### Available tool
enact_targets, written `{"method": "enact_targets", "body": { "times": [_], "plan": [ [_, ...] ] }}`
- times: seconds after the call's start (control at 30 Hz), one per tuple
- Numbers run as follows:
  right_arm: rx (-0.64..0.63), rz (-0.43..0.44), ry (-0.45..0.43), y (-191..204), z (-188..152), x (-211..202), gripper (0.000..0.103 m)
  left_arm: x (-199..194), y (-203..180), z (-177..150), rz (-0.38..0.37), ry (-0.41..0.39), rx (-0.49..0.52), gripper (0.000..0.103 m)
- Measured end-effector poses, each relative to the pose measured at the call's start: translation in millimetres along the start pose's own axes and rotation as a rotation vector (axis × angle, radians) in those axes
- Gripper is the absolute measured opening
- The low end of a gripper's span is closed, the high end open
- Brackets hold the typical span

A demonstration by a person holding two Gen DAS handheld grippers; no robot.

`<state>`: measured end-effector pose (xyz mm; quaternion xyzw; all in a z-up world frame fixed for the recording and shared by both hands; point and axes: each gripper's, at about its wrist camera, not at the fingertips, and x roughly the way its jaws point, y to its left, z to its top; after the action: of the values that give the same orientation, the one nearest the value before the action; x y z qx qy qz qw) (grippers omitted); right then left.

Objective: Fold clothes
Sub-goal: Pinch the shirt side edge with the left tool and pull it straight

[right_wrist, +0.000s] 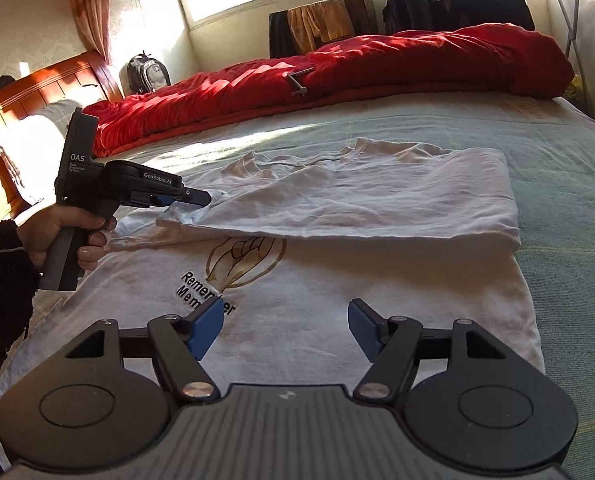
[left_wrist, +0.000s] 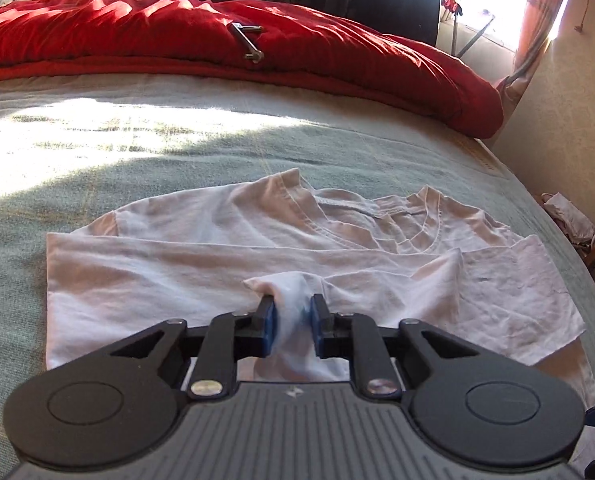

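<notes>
Jaws of left gripper (left_wrist: 291,310) pinching T-shirt (right_wrist: 337,200) edge; right gripper (right_wrist: 285,330) agape.

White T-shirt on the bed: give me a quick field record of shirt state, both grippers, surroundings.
garment: white cotton T-shirt with a printed logo, lying on the pale green bedspread
fold state: far part already folded over toward the print, partly covering the logo
left gripper: shut on a bunched bit of the shirt's edge
right gripper: open, above the shirt's near part, holding nothing
background: rumpled red quilt along the far side of the bed, small metal tool lying on it
</notes>
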<state>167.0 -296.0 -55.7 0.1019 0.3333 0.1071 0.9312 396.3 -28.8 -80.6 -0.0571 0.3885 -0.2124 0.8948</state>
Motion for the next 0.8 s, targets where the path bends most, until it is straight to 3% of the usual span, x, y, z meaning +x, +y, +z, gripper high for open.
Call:
{"method": "enact_targets", "body": {
  "times": [0.27, 0.5, 0.8],
  "plan": [
    [0.0, -0.014, -0.013, -1, -1, -3, 0.073, -33, -2, 14, 0.014, -0.156, 0.018, 0.002],
    [-0.017, -0.03, -0.017, 2, -2, -5, 0.073, -4, 14, 1, 0.038, -0.056, -0.037, 0.003],
    [0.008, -0.057, -0.033, -11, 3, -12, 0.073, -12, 18, -2, 0.044, -0.069, -0.043, 0.003]
  ]
}}
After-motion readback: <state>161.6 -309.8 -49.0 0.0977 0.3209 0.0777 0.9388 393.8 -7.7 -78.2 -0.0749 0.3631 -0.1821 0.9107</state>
